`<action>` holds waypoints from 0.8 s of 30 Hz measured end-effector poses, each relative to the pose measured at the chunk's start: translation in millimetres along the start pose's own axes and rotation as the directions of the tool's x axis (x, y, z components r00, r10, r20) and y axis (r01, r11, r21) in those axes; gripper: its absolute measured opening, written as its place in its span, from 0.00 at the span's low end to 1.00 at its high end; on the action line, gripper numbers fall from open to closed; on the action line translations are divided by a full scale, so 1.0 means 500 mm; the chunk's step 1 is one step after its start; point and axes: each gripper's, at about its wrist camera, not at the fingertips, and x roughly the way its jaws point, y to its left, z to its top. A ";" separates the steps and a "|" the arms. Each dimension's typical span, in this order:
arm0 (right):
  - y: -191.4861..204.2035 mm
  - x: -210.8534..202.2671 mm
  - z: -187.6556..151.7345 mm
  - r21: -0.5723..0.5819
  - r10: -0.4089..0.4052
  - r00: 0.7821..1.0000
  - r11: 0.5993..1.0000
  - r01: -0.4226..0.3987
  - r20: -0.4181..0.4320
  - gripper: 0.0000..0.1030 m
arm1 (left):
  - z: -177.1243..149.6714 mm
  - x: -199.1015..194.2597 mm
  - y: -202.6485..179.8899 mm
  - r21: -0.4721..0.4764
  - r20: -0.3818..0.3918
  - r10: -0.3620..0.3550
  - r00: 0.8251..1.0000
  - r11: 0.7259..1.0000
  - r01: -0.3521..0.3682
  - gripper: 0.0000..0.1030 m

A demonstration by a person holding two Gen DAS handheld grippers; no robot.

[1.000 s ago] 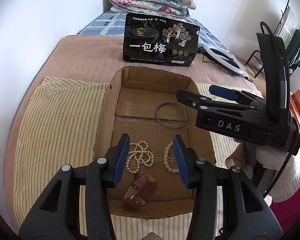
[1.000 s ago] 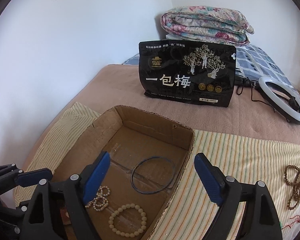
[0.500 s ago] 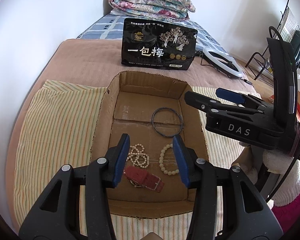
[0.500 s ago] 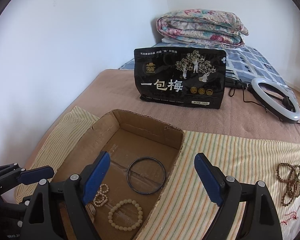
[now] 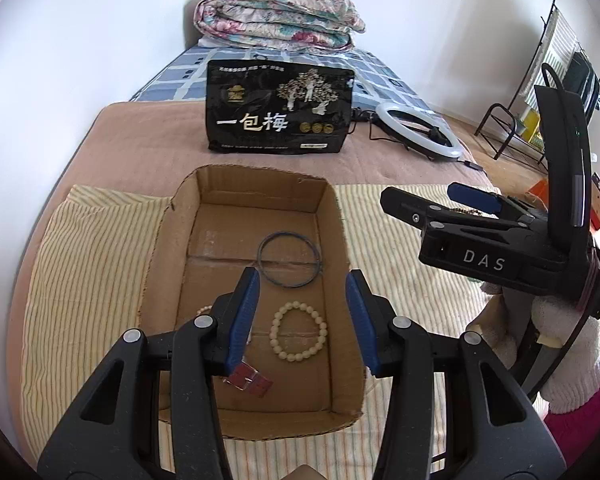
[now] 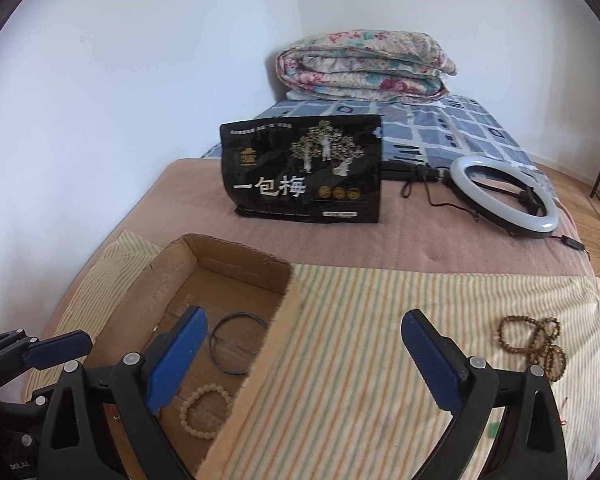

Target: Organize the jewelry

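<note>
Still outside the box, the brown bead strand (image 6: 534, 346) lay loose on the striped cloth (image 6: 360, 320) to the right of my right claw (image 6: 300, 364).
It looked light, limp and apt to slither, so I judged it best pinched where its loops bunch. My right claw gaped wide and empty; my left claw (image 5: 302, 316) hung part-open, holding nothing, over the cardboard box (image 5: 336, 216). Inside lay a thin dark ring (image 5: 289, 254), a cream bead bracelet (image 5: 299, 336), a red strap (image 5: 248, 380) and a pearl strand (image 5: 204, 310), mostly hidden.
</note>
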 end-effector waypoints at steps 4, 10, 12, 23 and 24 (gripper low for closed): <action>-0.041 -0.021 0.000 0.015 -0.032 0.999 0.999 0.032 0.009 0.97 | 0.004 0.005 -0.034 0.016 -0.001 -0.016 1.000 1.000 0.016 0.44; -0.122 -0.050 -0.011 0.059 -0.076 0.997 0.995 0.076 -0.001 0.97 | 0.011 0.015 -0.090 0.050 0.000 -0.050 0.999 0.998 0.050 0.44; -0.149 -0.065 -0.013 0.071 -0.093 0.996 0.993 0.093 0.003 0.97 | 0.012 0.018 -0.110 0.063 -0.001 -0.065 0.998 0.996 0.065 0.44; -0.320 -0.129 -0.046 0.178 -0.193 0.981 0.965 0.191 -0.006 0.98 | 0.006 0.046 -0.194 0.125 -0.031 -0.117 0.993 0.985 0.120 0.44; -0.335 -0.135 -0.050 0.187 -0.201 0.980 0.962 0.199 -0.007 0.98 | 0.006 0.048 -0.200 0.130 -0.032 -0.120 0.992 0.984 0.124 0.44</action>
